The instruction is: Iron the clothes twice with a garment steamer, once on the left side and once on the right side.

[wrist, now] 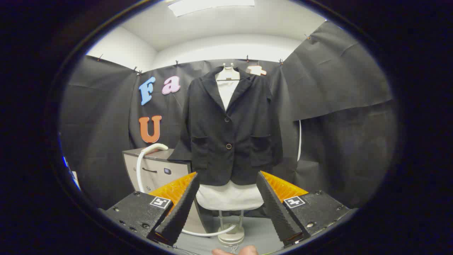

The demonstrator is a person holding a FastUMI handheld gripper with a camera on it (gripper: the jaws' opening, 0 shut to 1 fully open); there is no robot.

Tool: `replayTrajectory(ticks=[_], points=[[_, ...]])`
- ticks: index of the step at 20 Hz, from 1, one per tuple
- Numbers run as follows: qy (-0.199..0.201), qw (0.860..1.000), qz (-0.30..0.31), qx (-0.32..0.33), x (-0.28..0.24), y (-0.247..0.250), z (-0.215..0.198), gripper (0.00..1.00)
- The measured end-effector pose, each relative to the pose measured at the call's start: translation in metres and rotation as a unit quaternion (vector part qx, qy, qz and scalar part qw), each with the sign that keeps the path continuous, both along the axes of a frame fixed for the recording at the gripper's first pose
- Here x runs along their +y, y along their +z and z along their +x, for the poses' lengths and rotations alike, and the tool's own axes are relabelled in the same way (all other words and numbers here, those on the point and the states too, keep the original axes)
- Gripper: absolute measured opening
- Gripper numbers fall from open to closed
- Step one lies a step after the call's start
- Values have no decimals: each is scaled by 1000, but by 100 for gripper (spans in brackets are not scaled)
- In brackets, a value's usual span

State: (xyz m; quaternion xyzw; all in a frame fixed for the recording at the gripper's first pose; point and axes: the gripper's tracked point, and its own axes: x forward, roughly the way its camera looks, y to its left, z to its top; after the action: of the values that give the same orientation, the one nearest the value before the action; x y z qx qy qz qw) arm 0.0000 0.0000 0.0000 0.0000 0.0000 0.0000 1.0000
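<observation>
Beyond the gripper (226, 198), a dark jacket (230, 131) hangs buttoned over a white garment (229, 196) on a stand (231, 230), whose pole is partly hidden. The gripper is released, its fingers spread wide and holding nothing. Beside the jacket stands a grey cabinet (159, 171), part-covered by one finger; a white hose (143, 166) curves from its top, its lower run cut off from sight. The steamer head cannot be made out.

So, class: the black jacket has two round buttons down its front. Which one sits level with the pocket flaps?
The lower round button on the black jacket; the upper button sits higher, just below the lapels. The gripper is open.
</observation>
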Motion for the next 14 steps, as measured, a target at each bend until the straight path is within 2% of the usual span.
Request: replayTrajectory(ticks=[4,14], points=[[8,1000,-5,-4,0,7,0,100],[-10,1000,-11,-3,4,13,4,100]])
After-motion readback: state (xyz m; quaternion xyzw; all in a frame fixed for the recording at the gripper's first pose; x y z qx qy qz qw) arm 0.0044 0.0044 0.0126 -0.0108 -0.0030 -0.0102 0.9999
